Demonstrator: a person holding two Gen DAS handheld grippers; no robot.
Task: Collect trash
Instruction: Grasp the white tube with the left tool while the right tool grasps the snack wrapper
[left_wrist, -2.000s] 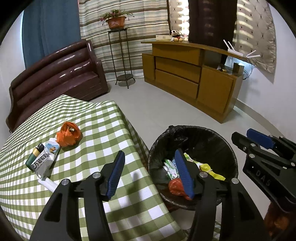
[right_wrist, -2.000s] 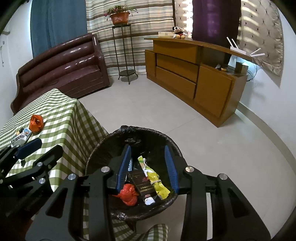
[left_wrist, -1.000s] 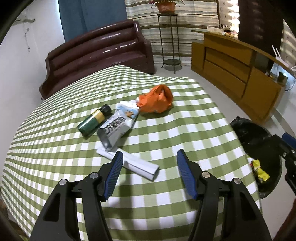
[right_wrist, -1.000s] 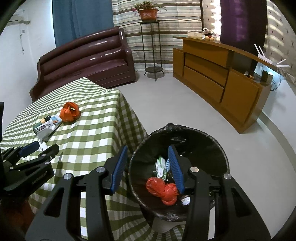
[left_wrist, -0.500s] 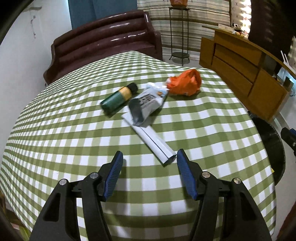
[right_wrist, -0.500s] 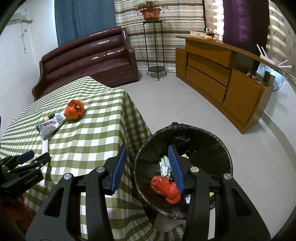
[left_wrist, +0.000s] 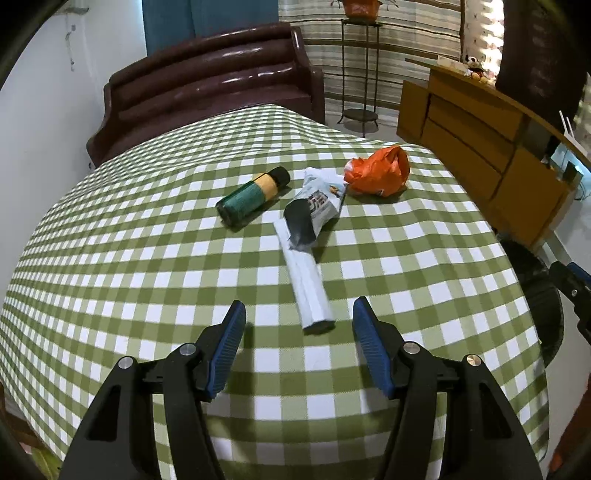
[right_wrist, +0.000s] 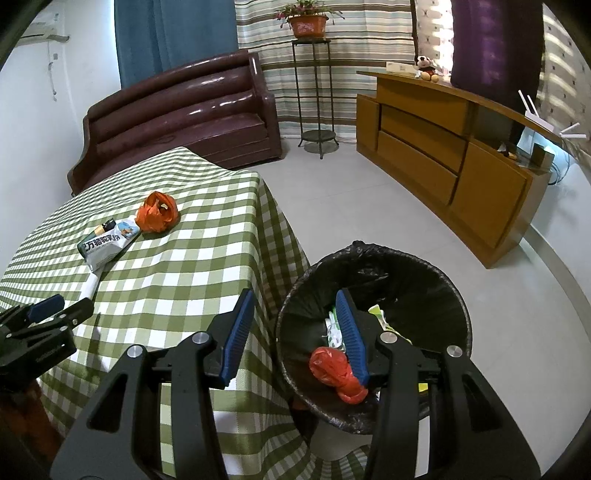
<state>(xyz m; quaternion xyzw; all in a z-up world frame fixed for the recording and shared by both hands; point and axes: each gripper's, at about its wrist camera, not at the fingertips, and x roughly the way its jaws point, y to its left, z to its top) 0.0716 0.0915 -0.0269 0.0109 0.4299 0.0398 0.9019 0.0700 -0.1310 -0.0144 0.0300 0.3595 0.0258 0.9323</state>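
left tongs (left_wrist: 298, 334) – agape, empty, near white tube (left_wrist: 308, 291) | right tongs (right_wrist: 295, 330) – agape, empty, over bin (right_wrist: 436, 273)

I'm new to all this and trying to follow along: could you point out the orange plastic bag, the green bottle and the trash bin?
orange plastic bag (left_wrist: 378, 173), left wrist view, middle of its crumpled body.
green bottle (left_wrist: 249, 197), left wrist view, green part of its side.
trash bin (right_wrist: 406, 273), right wrist view, black liner on its far inner wall.

Four pieces of trash on the table (left_wrist: 110, 258) — one bottle (left_wrist: 252, 195), one pouch (left_wrist: 314, 210), one white tube (left_wrist: 308, 284), one orange bag (left_wrist: 380, 171).
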